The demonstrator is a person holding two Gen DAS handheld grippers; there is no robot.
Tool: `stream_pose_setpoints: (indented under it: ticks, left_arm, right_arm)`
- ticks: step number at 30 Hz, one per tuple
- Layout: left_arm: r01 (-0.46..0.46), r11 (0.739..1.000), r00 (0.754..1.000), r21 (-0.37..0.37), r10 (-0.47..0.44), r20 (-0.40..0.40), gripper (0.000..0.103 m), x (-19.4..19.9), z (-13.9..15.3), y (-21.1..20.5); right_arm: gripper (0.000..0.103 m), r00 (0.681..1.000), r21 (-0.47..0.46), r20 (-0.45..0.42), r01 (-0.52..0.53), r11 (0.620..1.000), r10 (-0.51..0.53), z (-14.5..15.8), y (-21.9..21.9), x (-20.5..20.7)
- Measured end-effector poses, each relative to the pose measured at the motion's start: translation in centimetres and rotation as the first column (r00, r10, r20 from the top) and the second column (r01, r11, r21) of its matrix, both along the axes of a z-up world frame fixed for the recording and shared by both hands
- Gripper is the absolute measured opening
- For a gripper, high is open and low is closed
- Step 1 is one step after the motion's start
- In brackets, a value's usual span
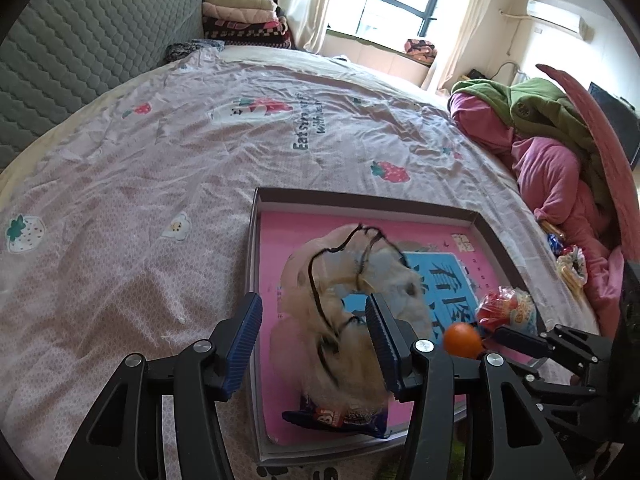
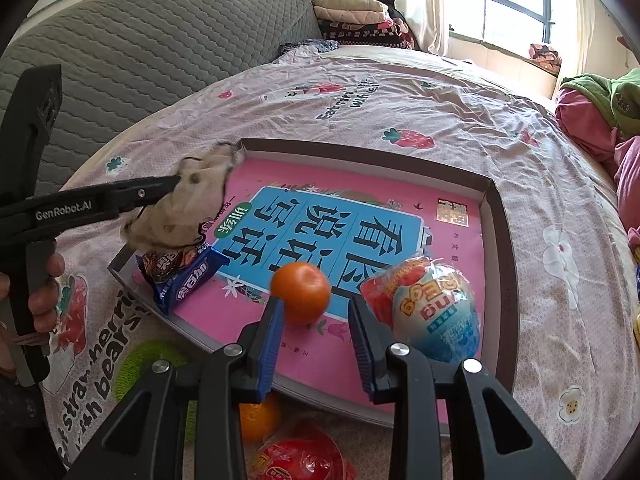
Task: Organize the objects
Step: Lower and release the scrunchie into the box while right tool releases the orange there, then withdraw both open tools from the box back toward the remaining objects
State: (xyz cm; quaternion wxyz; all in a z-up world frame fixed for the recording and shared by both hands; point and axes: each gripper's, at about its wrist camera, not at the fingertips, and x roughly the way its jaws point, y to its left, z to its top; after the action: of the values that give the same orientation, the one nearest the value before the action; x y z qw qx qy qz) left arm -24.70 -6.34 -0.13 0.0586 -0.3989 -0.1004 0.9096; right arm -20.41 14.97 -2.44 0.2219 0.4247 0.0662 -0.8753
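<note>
Tangerine [image 2: 301, 298] pinched in my right claw [image 2: 316, 320] over tray [image 2: 496, 216] | left claw [image 1: 314, 344] half-open around plush toy [image 1: 348, 312] | risk: fruit rolls off when dropped

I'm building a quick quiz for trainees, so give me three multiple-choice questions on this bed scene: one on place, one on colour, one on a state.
1. Where is the snack packet? A in the tray; B on the sheet; C on the windowsill.
2. The book cover's border is: A green; B pink; C white.
3. The right gripper is: A open, empty; B shut on the packet; C shut on the tangerine.
A, it lies in the tray's corner. B, pink surrounds the blue panel. C, the tangerine sits between its fingertips.
</note>
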Motion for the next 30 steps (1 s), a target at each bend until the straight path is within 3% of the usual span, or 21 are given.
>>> stream_pose_setpoints:
  ticks: [18, 30]
  left_arm:
    - [0.006, 1.0, 0.998, -0.012, -0.006, -0.055, 0.056, 1.0, 1.6, 0.4]
    - [0.045, 0.997, 0.994, -0.067, -0.051, -0.096, 0.056, 2.6, 2.3, 2.5]
  right_arm:
    - [0.034, 1.0, -0.004, -0.013, 0.004, 1.0, -0.004, 0.4, 0.0, 0.3]
    - [0.034, 0.998, -0.043, -0.056, 0.015, 0.999, -0.018, 1.7, 0.5, 0.6]
